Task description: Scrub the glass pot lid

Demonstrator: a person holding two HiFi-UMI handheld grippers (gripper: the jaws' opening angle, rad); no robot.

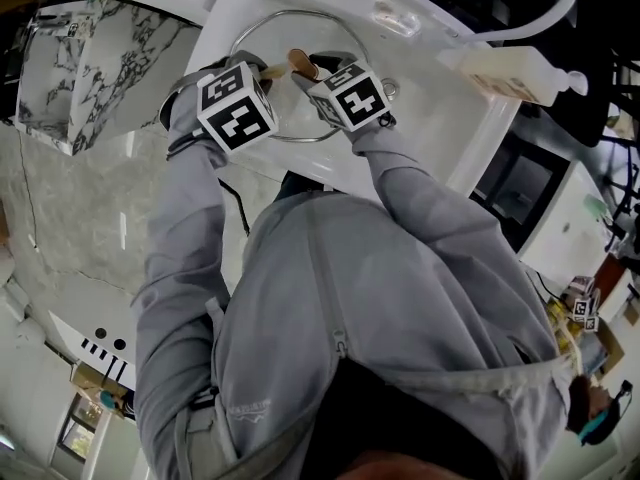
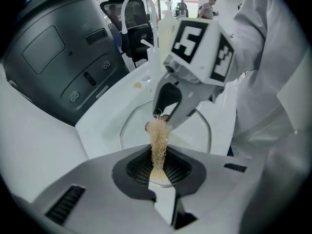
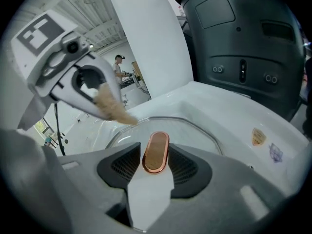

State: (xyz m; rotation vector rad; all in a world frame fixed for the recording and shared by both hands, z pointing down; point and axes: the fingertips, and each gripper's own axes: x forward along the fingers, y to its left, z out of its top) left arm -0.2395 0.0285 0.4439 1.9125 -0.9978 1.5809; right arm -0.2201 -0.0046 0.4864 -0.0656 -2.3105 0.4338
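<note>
A glass pot lid point(image 1: 352, 38) with a metal rim lies in the white sink point(image 1: 440, 108). Its oval copper-coloured knob point(image 3: 156, 151) sits between the jaws of my right gripper point(image 3: 156, 164), which is shut on it. A tuft of pale fibrous scrubber point(image 2: 158, 140) is clamped in my left gripper point(image 2: 159, 168) and sticks out toward the lid point(image 2: 127, 126). In the right gripper view the scrubber's tip point(image 3: 117, 113) hangs just above the lid's near-left rim. In the head view both grippers meet over the lid, left point(image 1: 266, 68) beside right point(image 1: 312, 72).
A white faucet point(image 2: 137, 4) arches at the back of the sink. A pale soap bottle point(image 1: 512, 74) lies on the sink's right edge. A large dark grey appliance point(image 2: 58, 57) stands close behind the basin. A marble-patterned counter point(image 1: 90, 68) lies to the left.
</note>
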